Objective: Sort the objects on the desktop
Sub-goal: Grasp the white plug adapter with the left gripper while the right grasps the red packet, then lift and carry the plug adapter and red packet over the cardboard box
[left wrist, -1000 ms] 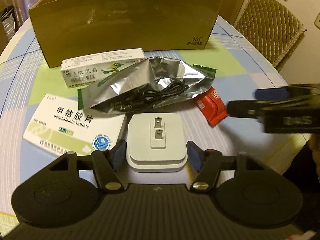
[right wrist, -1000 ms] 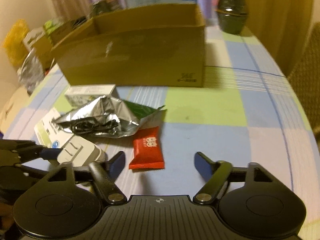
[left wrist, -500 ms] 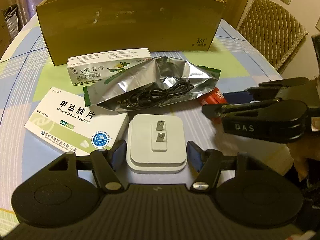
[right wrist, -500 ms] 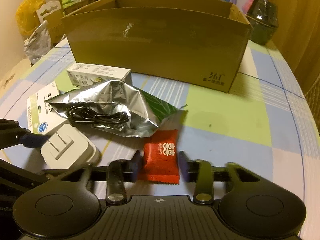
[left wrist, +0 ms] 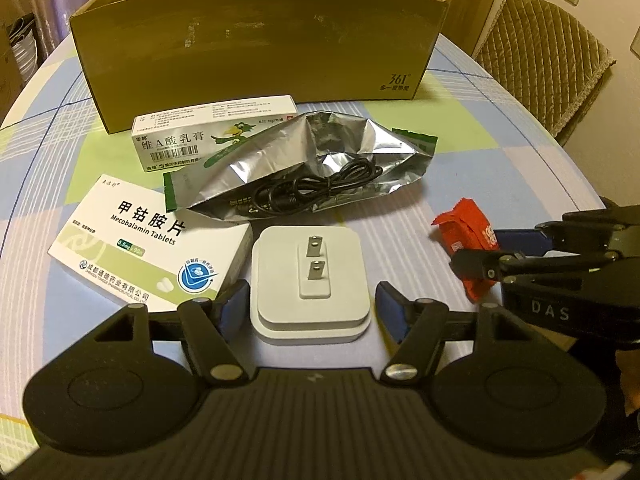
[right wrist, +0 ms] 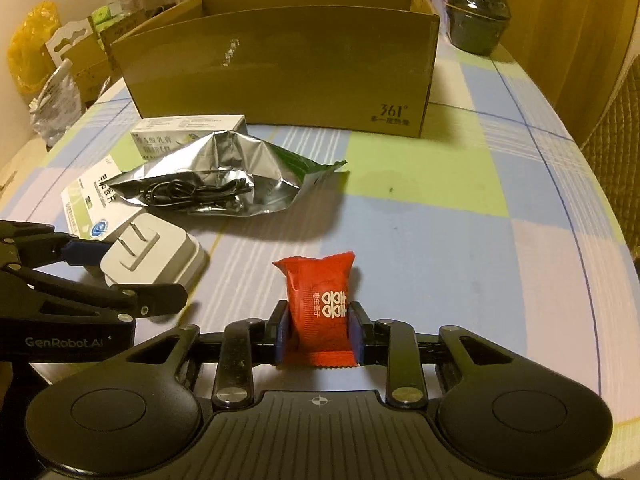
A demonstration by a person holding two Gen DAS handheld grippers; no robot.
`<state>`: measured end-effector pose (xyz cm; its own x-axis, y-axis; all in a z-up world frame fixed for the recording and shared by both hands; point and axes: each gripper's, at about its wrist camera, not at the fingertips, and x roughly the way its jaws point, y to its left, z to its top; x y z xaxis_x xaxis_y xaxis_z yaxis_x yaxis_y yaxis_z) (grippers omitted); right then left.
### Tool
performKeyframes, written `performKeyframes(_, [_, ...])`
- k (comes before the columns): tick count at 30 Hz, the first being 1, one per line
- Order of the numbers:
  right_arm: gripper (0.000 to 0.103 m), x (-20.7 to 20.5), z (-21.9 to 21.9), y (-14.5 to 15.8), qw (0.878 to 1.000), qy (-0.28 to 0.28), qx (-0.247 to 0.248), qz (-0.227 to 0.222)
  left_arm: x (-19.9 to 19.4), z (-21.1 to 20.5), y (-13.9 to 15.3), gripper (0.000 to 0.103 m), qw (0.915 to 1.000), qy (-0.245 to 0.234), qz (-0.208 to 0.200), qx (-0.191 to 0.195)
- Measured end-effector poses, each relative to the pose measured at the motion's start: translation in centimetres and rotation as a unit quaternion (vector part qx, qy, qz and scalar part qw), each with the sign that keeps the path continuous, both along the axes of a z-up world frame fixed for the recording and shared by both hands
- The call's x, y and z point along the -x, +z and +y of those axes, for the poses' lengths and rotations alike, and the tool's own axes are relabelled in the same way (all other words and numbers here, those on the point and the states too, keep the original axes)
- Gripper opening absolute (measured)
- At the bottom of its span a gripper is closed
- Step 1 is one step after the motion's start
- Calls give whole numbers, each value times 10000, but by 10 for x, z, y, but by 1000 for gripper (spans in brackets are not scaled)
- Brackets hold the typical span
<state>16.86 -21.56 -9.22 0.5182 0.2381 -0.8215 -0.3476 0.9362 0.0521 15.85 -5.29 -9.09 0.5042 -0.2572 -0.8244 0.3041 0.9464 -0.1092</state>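
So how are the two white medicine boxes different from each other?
The tablet box is wide and flat, lying on its big face; the cream box is long and narrow. The tablet box carries a round blue badge; the cream box has a green cartoon bird. The foil bag overlaps the cream box, while the tablet box lies in full view. Both are white with green trim.

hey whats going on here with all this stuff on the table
A person is sorting desk clutter with two handheld grippers. The right gripper has its jaws shut on a red candy packet. The left gripper is open, its jaws on either side of a white plug adapter lying prongs-up. A foil bag with a black cable on it and two medicine boxes lie in front of an open cardboard box.
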Motion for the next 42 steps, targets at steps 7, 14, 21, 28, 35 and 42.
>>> performKeyframes(7, [40,0,0,-3,10000,-44,48,-69,0,2,-1,65,9999,68,-60,87])
performKeyframes(14, [40,3,2,-5,9998,28,125,-182,2,-8,-4,61,9991,-101,-259,-318])
performKeyframes(21, [40,4,4,-6,9997,27,80,-214,4,-6,-4,61,9992,-77,-261,-277])
performKeyframes(28, [33,4,6,-6,9997,-23,106,-236,6,-5,-2,61,9994,-89,-234,-236])
performKeyframes(35, [24,10,1,7,9991,-201,-78,-362,13,-6,7,61,9992,-112,-292,-241])
performKeyframes(42, [24,19,-4,32,9977,-280,-213,-574,18,-5,23,61,9988,-94,-427,-216])
